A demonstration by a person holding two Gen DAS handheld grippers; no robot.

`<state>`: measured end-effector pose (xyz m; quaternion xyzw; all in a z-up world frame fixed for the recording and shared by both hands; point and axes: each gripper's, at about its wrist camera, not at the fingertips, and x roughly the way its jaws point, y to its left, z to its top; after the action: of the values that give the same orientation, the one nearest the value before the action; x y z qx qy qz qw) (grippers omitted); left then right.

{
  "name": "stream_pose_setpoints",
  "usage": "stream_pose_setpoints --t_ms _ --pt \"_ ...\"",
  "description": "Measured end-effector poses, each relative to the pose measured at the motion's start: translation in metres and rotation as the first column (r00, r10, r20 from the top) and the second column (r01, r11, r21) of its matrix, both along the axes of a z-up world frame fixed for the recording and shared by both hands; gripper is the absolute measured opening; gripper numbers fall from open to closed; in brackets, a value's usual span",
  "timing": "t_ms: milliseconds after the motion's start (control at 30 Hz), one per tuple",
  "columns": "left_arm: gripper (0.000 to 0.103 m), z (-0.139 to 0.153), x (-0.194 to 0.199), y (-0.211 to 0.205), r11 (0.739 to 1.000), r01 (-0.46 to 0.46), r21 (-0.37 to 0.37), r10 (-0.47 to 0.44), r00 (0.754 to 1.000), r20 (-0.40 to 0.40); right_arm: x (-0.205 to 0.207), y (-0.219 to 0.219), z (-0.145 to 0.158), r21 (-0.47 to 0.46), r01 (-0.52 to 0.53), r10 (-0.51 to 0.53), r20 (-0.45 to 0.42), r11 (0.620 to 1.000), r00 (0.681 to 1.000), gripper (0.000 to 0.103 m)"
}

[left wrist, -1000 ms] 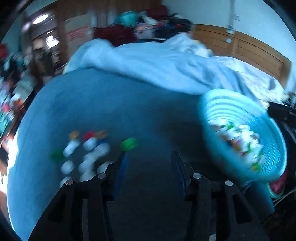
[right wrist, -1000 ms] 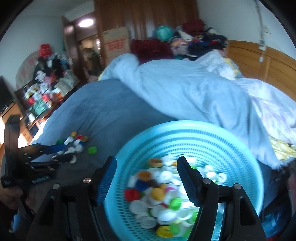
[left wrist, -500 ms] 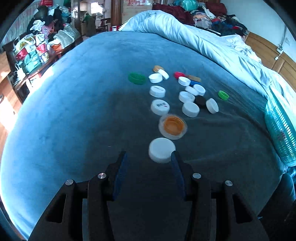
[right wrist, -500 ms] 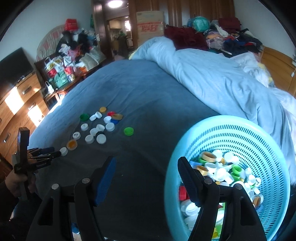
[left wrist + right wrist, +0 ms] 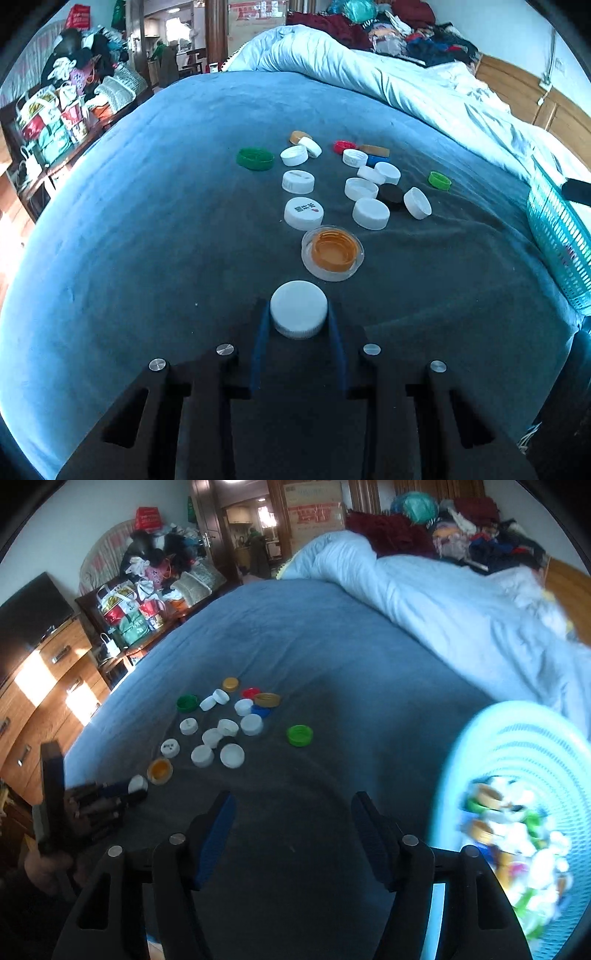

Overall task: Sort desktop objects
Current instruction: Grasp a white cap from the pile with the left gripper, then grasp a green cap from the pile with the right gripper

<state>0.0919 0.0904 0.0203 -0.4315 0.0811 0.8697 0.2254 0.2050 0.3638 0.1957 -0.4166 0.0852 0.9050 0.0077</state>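
Several loose bottle caps [image 5: 354,177], mostly white, lie on the blue bedspread [image 5: 147,221]. My left gripper [image 5: 297,315] is shut on a white cap [image 5: 298,306] at the near end of the group, just in front of an orange cap in a clear lid [image 5: 333,253]. In the right wrist view the same gripper [image 5: 127,790] is at the far left, a hand behind it, with the white cap [image 5: 137,783] at its tip. My right gripper [image 5: 294,805] hovers over bare bedspread, jaws closing with nothing between them. The cap cluster [image 5: 221,727] lies ahead of it to the left.
A turquoise mesh basket [image 5: 517,738] with many caps stands at the right, its wall [image 5: 554,236] visible from the left wrist too. A green cap [image 5: 299,735] lies apart from the cluster. A rumpled pale duvet [image 5: 424,602] covers the far bed. Drawers and clutter stand left.
My left gripper swung from the basket to the caps and has closed on the white cap. My right gripper swung left, from over the basket to over the bedspread.
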Motion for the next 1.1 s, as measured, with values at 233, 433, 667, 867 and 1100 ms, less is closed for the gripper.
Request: stream_pose_setpoints --t_ms 233,433,667,867,1100 --pt "0.026 -0.001 -0.006 -0.007 0.999 -0.011 0.050 0.011 1.000 0.013 -0.085 -0.002 -0.053 -0.010 0.016 -0.016 0.052 1.000 0.999 0.062" --pt "0.026 -0.002 -0.008 -0.009 0.997 -0.015 0.069 0.013 1.000 0.025 -0.128 0.009 -0.090 -0.001 0.051 -0.051 0.122 0.999 0.991 0.055" --pt "0.026 -0.002 -0.008 -0.006 0.998 -0.024 0.060 0.023 0.999 0.029 -0.138 0.003 -0.094 0.071 0.026 -0.034 0.110 0.997 0.993 0.033" --pt "0.026 0.004 -0.007 -0.004 0.997 -0.064 0.044 0.063 0.997 0.037 -0.103 -0.010 -0.070 0.049 -0.001 -0.003 0.075 0.999 0.997 0.033" --pt "0.026 0.023 -0.004 -0.007 0.992 -0.129 0.011 0.130 0.992 -0.004 -0.035 -0.047 -0.021 0.055 -0.093 0.093 0.000 0.994 0.996 0.033"
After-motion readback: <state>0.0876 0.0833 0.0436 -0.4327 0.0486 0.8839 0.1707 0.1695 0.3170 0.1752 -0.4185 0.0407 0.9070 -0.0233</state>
